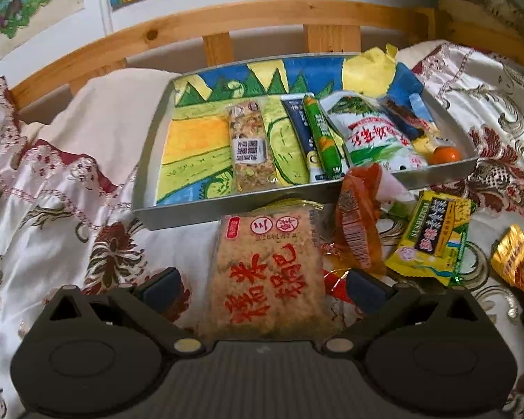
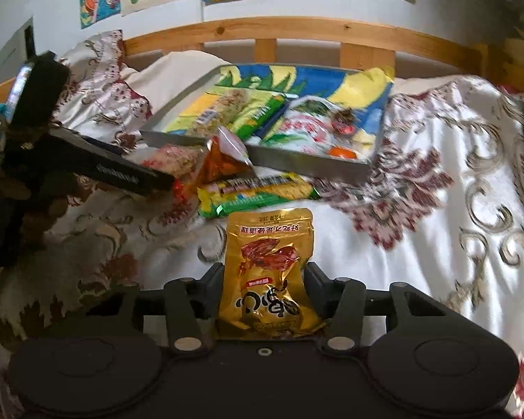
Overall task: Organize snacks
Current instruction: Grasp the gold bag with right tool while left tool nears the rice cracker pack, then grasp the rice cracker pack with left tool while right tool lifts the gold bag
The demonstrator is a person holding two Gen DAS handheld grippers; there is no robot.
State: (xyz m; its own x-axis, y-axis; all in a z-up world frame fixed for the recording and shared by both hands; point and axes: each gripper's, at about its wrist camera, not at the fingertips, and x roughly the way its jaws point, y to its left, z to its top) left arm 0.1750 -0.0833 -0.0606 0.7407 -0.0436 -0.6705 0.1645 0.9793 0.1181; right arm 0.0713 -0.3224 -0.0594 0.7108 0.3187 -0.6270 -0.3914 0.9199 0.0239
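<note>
A clear pack of rice crackers (image 1: 269, 279) with red characters lies on the patterned bedspread just in front of the metal tray (image 1: 227, 206). My left gripper (image 1: 263, 288) is open around the pack, with a gap at each finger. My right gripper (image 2: 264, 279) is shut on a gold snack pouch (image 2: 267, 269), which is pinched between its pads low over the bedspread. The tray (image 2: 297, 166) holds a nut bar (image 1: 249, 146), a blue stick pack (image 1: 302, 132), a green stick pack (image 1: 323, 136), a white-and-green bag (image 1: 373, 132) and a small orange (image 1: 444, 155).
An orange-red packet (image 1: 358, 223) leans against the tray's front wall. A yellow-green packet (image 1: 433, 241) lies beside it on the bedspread. A wooden headboard (image 1: 227, 21) and a pillow (image 1: 115, 104) stand behind the tray. The left gripper's body (image 2: 122, 171) reaches in from the left in the right wrist view.
</note>
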